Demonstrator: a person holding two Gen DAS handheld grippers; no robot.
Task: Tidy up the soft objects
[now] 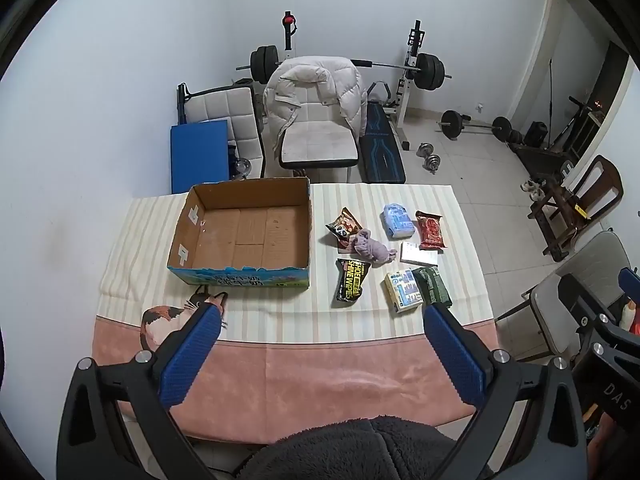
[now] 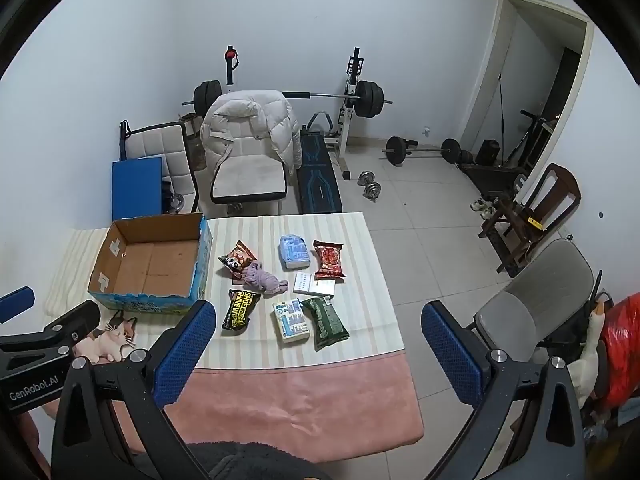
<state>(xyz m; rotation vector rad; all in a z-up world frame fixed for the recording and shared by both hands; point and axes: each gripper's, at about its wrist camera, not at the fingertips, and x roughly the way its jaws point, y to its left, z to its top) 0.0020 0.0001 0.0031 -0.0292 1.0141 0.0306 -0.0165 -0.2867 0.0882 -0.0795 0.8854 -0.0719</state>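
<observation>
Both the left gripper [image 1: 322, 316] and right gripper [image 2: 318, 314] hang released, grasping nothing. On the counter [image 1: 320, 368], packets surround a purple cloth [image 1: 374, 251], at 3 o'clock from the empty box [image 1: 244, 236].

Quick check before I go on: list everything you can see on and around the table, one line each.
cardboard box: one, brown with blue print, empty, table's left half
panda snack bag: one, orange-black, right of the box
cloth: one, lilac, crumpled, overlapping that bag
shoe wipes pack: one, black-yellow, in front of the cloth
tissue pack: one, light blue, far row
red bag: one, far right
white packet: one, flat, mid right
blue-white pack: one, near row
green pack: one, dark, beside it
tablecloth: one, striped cream and pink
padded jacket: one, white, on a chair behind
left gripper: jaws open, empty
right gripper: jaws open, empty
</observation>
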